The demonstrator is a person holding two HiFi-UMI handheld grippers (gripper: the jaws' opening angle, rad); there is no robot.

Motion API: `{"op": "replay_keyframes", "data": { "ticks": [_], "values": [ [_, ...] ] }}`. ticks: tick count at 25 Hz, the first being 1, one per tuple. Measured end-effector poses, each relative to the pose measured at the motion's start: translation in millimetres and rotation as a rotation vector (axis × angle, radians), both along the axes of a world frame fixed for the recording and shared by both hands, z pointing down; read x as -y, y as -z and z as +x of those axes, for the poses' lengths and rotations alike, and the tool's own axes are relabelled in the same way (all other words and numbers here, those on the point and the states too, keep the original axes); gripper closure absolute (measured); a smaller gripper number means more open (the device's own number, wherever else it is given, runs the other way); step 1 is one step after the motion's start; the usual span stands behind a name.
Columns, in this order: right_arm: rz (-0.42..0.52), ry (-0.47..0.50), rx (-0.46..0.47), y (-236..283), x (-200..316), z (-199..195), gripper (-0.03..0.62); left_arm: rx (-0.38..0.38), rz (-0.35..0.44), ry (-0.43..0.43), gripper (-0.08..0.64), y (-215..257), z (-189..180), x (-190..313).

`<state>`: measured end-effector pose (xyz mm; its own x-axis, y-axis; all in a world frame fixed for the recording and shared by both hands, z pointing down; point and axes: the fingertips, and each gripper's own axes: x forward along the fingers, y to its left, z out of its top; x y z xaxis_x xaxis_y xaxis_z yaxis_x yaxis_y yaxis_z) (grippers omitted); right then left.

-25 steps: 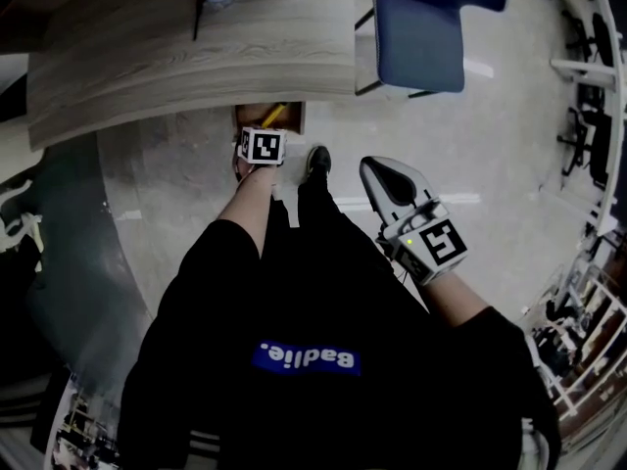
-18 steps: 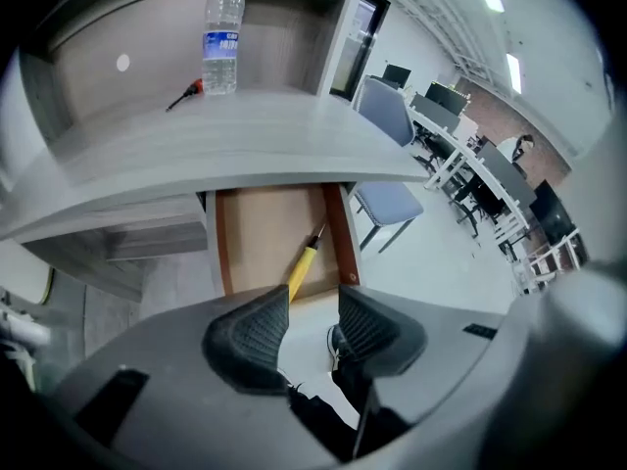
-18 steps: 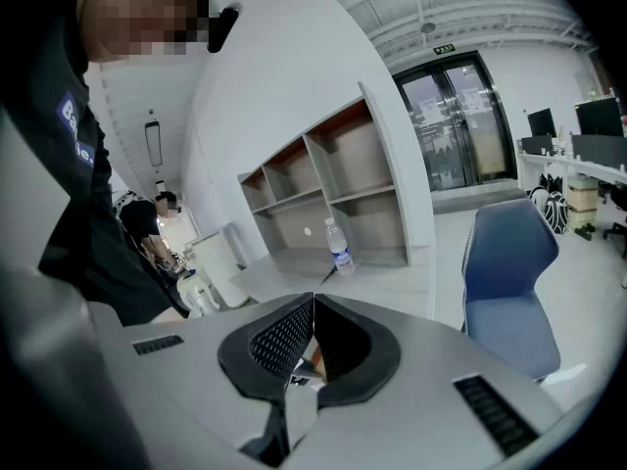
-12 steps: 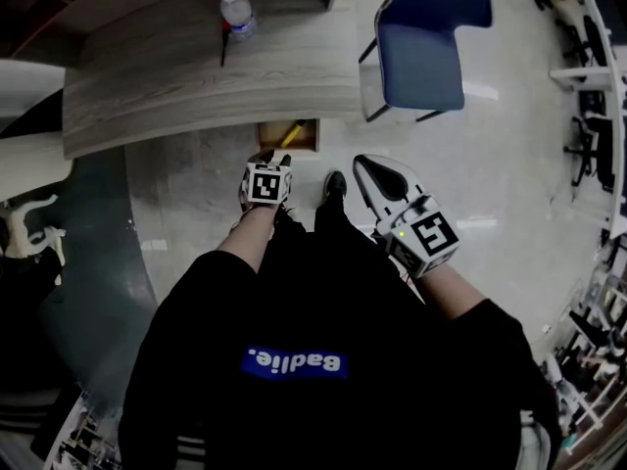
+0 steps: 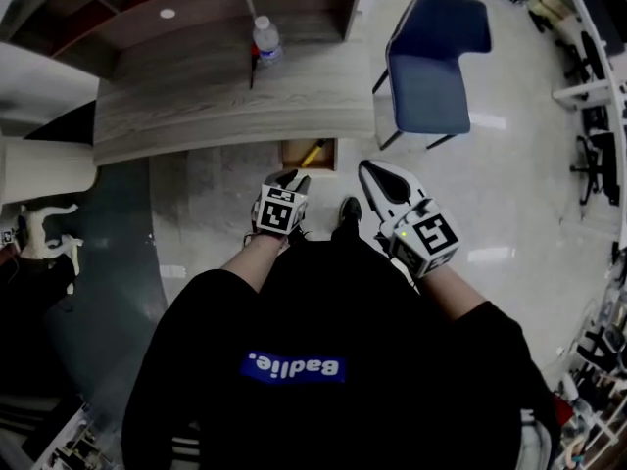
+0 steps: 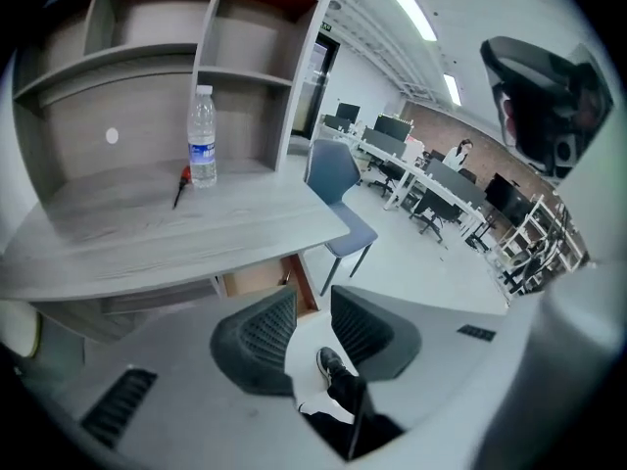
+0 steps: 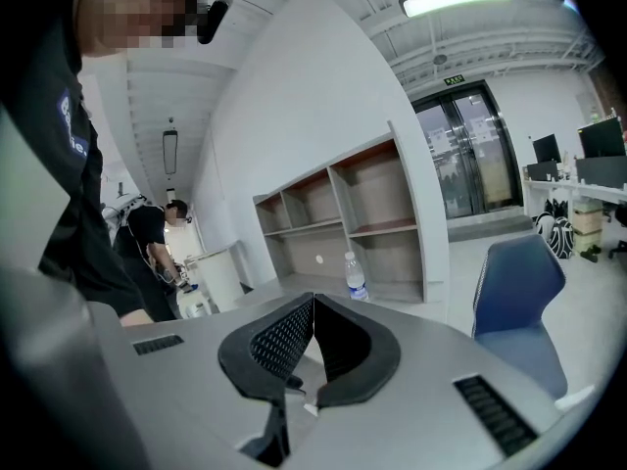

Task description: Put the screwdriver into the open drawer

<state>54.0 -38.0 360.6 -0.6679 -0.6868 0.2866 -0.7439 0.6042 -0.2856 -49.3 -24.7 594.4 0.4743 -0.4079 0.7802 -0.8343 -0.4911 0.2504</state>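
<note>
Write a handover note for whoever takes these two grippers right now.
Left gripper: jaws closing with nothing between them, held over the floor in front of the desk.
Right gripper: shut, empty.
Screwdriver: a yellow tool, apparently the screwdriver, lies inside the open drawer under the desk edge.
Done: placement looks complete.
Left: confirm that it sits fully in the drawer, which is open. A thin dark item beside the water bottle on the desk cannot be identified.

One bottle (image 5: 265, 39), one blue chair (image 5: 431, 67), one surface (image 5: 196, 106), one open drawer (image 5: 292, 153), one yellow screwdriver (image 5: 313, 154), one red-tipped tool (image 5: 253, 67).
</note>
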Motion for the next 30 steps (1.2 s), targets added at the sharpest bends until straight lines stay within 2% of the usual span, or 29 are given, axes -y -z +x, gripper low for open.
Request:
{"op": "replay_keyframes", "data": {
  "ticks": [8, 18, 26, 30],
  "values": [
    [0.052, -0.026, -0.005, 17, -3, -1, 0.563, -0.107, 0.137, -0.020, 0.494, 85, 0, 6],
    [0.069, -0.029, -0.004, 30, -9, -10, 0.563, -0.250, 0.282, -0.014, 0.525, 178, 3, 10],
    [0.061, -0.011, -0.025, 31, -9, -13, 0.563, -0.336, 0.377, -0.002, 0.554, 234, 0, 10],
    [0.048, -0.002, -0.006, 27, -8, -16, 0.563, -0.374, 0.418, 0.014, 0.557, 253, -1, 12]
  ]
}}
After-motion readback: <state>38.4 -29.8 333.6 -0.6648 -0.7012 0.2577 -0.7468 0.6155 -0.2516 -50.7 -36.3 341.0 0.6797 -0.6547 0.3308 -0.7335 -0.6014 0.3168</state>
